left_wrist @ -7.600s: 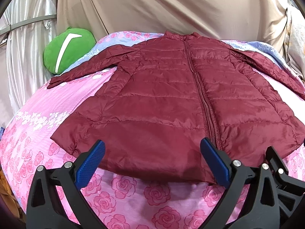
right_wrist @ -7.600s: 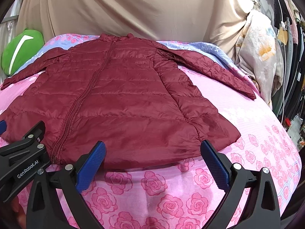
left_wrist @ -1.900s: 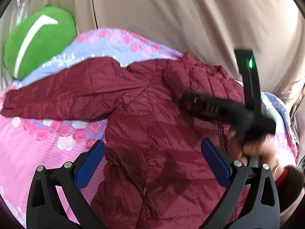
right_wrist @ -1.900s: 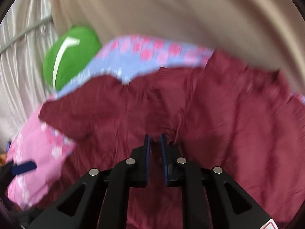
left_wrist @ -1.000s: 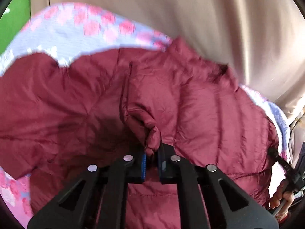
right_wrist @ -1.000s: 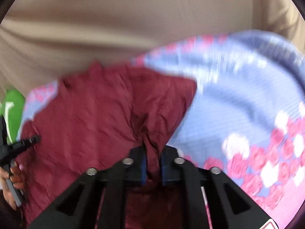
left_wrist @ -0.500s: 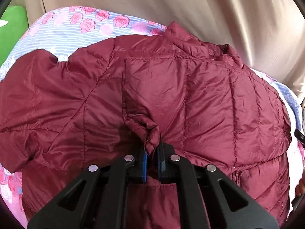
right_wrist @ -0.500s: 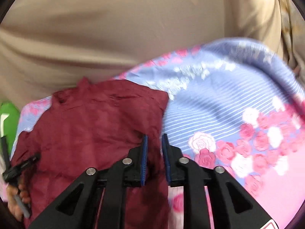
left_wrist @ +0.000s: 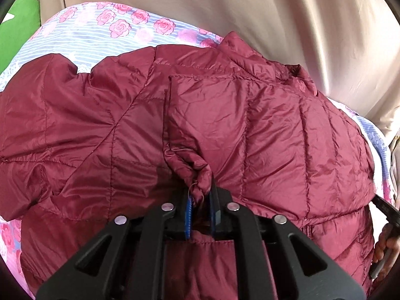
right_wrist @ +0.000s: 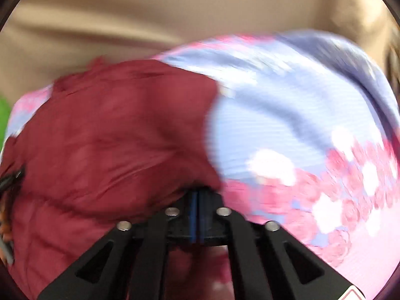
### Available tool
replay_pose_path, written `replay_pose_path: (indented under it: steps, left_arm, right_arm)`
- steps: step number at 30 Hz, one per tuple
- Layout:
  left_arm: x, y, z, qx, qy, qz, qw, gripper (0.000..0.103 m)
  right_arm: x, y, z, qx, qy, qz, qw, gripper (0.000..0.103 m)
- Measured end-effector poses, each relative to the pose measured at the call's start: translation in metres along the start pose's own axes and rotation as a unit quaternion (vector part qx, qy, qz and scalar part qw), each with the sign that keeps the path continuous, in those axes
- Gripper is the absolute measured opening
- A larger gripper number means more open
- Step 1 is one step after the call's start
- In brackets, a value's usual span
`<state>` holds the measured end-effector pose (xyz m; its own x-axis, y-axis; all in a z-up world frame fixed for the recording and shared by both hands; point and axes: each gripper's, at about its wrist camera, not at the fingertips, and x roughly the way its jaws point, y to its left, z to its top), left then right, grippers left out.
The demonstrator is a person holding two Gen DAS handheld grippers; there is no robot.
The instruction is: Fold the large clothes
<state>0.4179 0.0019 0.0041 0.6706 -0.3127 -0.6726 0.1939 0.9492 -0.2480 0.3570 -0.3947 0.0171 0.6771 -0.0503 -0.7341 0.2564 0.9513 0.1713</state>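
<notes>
Maroon quilted jacket [left_wrist: 275, 137] — sleeves folded across its front — glossy, creased.

Sleeves [left_wrist: 200, 130] now folded over jacket [left_wrist: 312, 150]

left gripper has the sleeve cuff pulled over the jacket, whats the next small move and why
Probably open the left gripper and let the cuff drop. The sleeve already lies folded across the body of the maroon jacket, and the cuff sits pinched between the blue pads near the middle. The right gripper looks shut with nothing between its pads, so it seems finished with its side.
</notes>
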Motion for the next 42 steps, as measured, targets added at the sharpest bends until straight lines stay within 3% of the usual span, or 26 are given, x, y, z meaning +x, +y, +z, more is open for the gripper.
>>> replay_pose_path:
  steps: [2, 4, 5, 7, 10, 13, 15, 16, 18, 23, 26, 30, 33, 34, 35, 39, 42]
  left_arm:
    - [0.001, 0.000, 0.000, 0.002, 0.000, 0.001, 1.0000, 0.011]
    - [-0.001, 0.000, 0.000, 0.005, 0.000, 0.002, 1.0000, 0.011]
    - [-0.003, 0.000, 0.000, 0.007, -0.001, 0.002, 1.0000, 0.012]
    - [-0.009, 0.002, 0.000, 0.008, -0.007, 0.003, 0.9999, 0.019]
    - [-0.009, 0.005, 0.000, 0.001, -0.007, 0.010, 0.9999, 0.026]
    - [-0.007, 0.002, 0.000, 0.008, -0.003, 0.023, 0.9997, 0.028]
    - [-0.007, 0.001, 0.000, 0.013, -0.003, 0.032, 0.9994, 0.029]
    - [-0.007, 0.002, 0.000, 0.013, -0.002, 0.033, 0.9994, 0.029]
    - [-0.007, 0.004, 0.000, 0.010, -0.001, 0.032, 0.9994, 0.029]
    - [-0.008, 0.011, 0.000, -0.001, -0.001, 0.035, 0.9994, 0.029]
    - [-0.012, 0.016, -0.002, -0.014, -0.004, 0.040, 0.9991, 0.030]
    - [-0.048, 0.040, -0.006, -0.027, -0.016, 0.056, 0.9979, 0.031]
    - [-0.092, 0.081, -0.012, -0.055, -0.030, 0.060, 0.9963, 0.065]
    - [-0.106, 0.096, -0.014, -0.074, -0.024, 0.080, 0.9937, 0.082]
    - [-0.126, 0.119, -0.018, -0.099, -0.038, 0.092, 0.9902, 0.092]
    - [-0.180, 0.213, -0.029, -0.192, -0.060, 0.151, 0.9680, 0.094]
    - [-0.206, 0.291, -0.034, -0.270, -0.074, 0.193, 0.9403, 0.094]
  right_arm:
    - [0.004, -0.012, -0.001, 0.017, 0.004, 0.027, 0.999, 0.000]
    - [-0.001, -0.011, 0.002, 0.012, 0.004, -0.008, 1.000, 0.004]
    - [-0.015, -0.011, -0.001, 0.010, -0.006, -0.027, 1.000, 0.007]
    - [-0.032, -0.009, 0.003, 0.017, -0.032, -0.026, 0.999, 0.008]
    - [-0.056, -0.002, 0.012, 0.011, -0.063, 0.001, 0.998, 0.014]
    - [-0.049, 0.028, 0.022, -0.026, -0.049, 0.034, 0.998, 0.014]
    - [-0.028, 0.034, 0.023, -0.036, -0.031, 0.020, 0.999, 0.013]
    - [-0.012, 0.035, 0.024, -0.039, -0.016, 0.013, 0.999, 0.006]
    - [0.016, 0.034, 0.019, -0.037, 0.005, 0.003, 0.999, 0.002]
    - [-0.002, 0.025, 0.019, -0.008, -0.019, 0.021, 1.000, 0.003]
    - [0.012, 0.028, 0.007, -0.040, 0.001, 0.001, 0.999, 0.003]
    - [-0.019, 0.035, -0.001, -0.035, -0.005, -0.015, 0.999, 0.011]
    - [-0.048, 0.045, -0.016, -0.048, -0.011, 0.002, 0.999, 0.012]
    - [-0.060, 0.049, -0.025, -0.058, -0.015, 0.007, 0.998, 0.016]
    - [-0.070, 0.052, -0.035, -0.063, -0.015, 0.014, 0.998, 0.018]
    - [-0.099, 0.063, -0.077, -0.075, -0.006, 0.052, 0.996, 0.025]
    - [-0.109, 0.068, -0.106, -0.080, 0.003, 0.069, 0.994, 0.026]
